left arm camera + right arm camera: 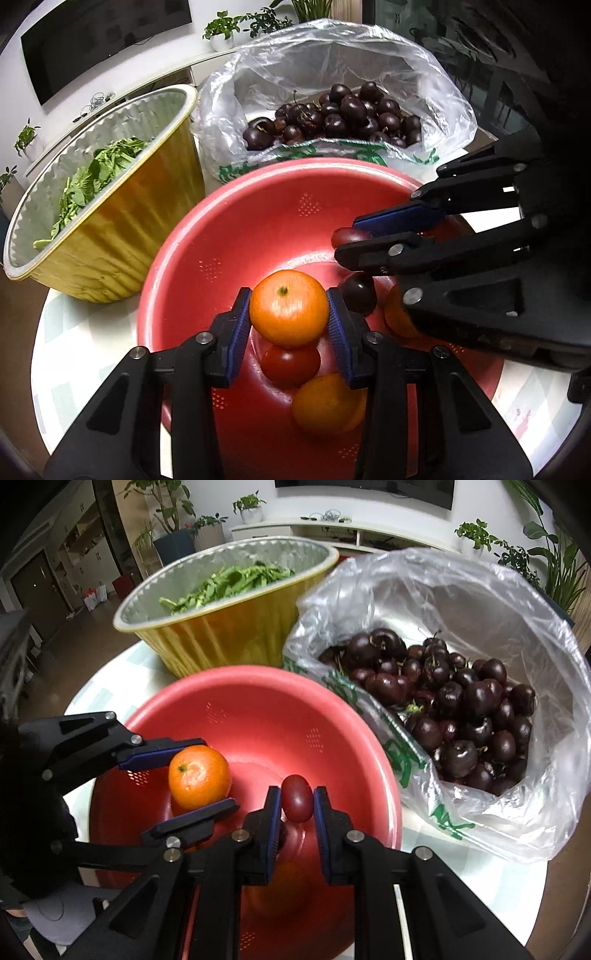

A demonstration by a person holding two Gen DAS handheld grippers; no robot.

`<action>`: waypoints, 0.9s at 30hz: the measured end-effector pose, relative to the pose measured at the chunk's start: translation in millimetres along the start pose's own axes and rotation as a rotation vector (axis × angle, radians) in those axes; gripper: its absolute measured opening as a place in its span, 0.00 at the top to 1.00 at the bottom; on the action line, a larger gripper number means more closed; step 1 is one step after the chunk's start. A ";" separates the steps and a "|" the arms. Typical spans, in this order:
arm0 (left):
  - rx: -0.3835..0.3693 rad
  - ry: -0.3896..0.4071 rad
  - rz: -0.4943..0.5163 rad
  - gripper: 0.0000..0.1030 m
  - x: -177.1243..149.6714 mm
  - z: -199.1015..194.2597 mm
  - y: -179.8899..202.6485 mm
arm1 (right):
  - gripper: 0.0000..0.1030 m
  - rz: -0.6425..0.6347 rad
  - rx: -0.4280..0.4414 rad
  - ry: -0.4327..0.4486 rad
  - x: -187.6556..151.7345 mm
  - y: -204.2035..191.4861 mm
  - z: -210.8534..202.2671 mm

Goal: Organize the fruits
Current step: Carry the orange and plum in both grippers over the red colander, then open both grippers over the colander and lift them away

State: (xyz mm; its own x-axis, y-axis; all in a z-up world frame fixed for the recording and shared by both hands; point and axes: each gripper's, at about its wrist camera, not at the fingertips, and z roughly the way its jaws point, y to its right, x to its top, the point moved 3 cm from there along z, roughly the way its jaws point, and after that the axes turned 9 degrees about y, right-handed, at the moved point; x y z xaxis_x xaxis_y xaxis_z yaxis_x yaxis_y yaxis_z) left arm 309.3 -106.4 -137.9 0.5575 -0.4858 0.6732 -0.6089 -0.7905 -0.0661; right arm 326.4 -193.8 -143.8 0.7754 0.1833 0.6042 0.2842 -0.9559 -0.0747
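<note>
The left hand-held gripper (290, 314) clamps an orange (289, 308) above the red colander (258, 206), which sits near the table's front edge. To its right, the right hand-held gripper (297, 803) pinches a small red fruit (296, 797) above the same colander. With both crowding it, the grippers could collide, or released fruit could knock pieces already inside.

Left tool (289, 314) grips orange (289, 308) over red colander (229, 236); right tool (345, 236) pinches small red fruit (343, 236); cherries (340, 114) in plastic bag (332, 55) behind.
</note>
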 end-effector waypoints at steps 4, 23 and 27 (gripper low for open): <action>0.013 0.001 0.005 0.47 -3.2 2.1 0.2 | 0.81 -0.008 -0.006 -0.003 -1.5 -1.5 3.5; 0.067 0.077 -0.026 0.14 -9.5 -61.7 -7.1 | 0.55 -0.030 -0.024 0.061 -9.4 -7.9 -37.9; 0.063 0.134 -0.067 0.06 -24.7 -102.4 -3.0 | 0.53 -0.007 0.011 0.129 -24.0 -8.2 -81.1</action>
State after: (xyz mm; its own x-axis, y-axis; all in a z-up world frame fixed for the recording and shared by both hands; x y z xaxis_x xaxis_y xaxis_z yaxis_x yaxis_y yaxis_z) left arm 239.5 -53.8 -78.9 0.5129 -0.3800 0.7697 -0.5339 -0.8434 -0.0607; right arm 259.8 -209.0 -93.3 0.6947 0.1585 0.7017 0.2965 -0.9518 -0.0785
